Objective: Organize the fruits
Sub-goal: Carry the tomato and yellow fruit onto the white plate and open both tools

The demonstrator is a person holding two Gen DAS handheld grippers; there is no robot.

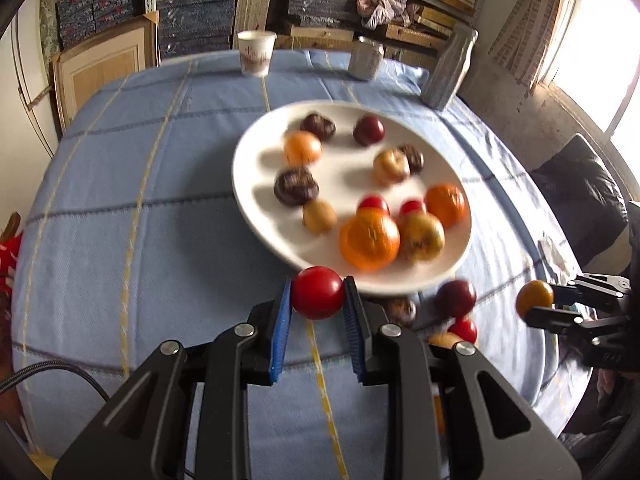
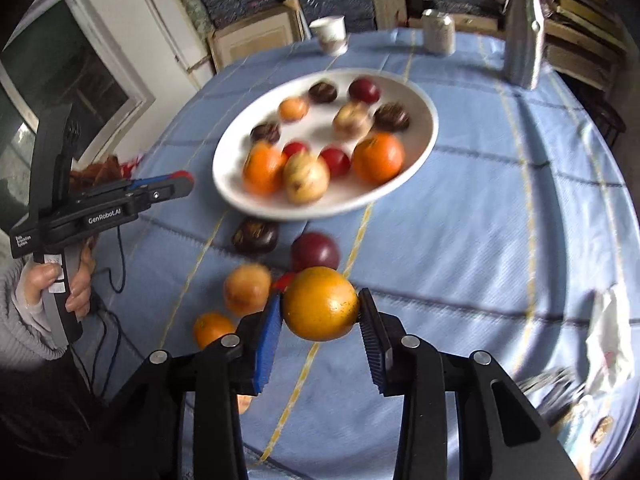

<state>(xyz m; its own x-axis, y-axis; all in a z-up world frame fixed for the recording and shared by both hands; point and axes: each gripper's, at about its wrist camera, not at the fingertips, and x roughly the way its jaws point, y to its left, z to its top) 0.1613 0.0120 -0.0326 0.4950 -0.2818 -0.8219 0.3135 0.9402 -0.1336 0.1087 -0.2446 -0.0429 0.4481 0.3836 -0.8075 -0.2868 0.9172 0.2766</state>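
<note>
Currently we hold one fruit in each gripper above a round worktop covered in a blue checked cloth. Our left gripper has its fingers clenched on a small red fruit, which sits just at the near rim of a white plate. Our right gripper has its fingers clenched on a yellow-orange fruit, held nearer to us, over the loose fruit and short of the plate.

We judge the sorting to be well along. About a dozen fruits already lie on the plate: oranges, red ones, dark purple ones and pale mottled ones, spread apart and blurred.

Some remain on the cloth near the plate's front edge: a dark brown fruit, a dark red fruit, a pale orange fruit, a small orange and a bit of red partly hidden behind the held fruit.

At the far side stand a paper cup, a can and a bottle.
</note>
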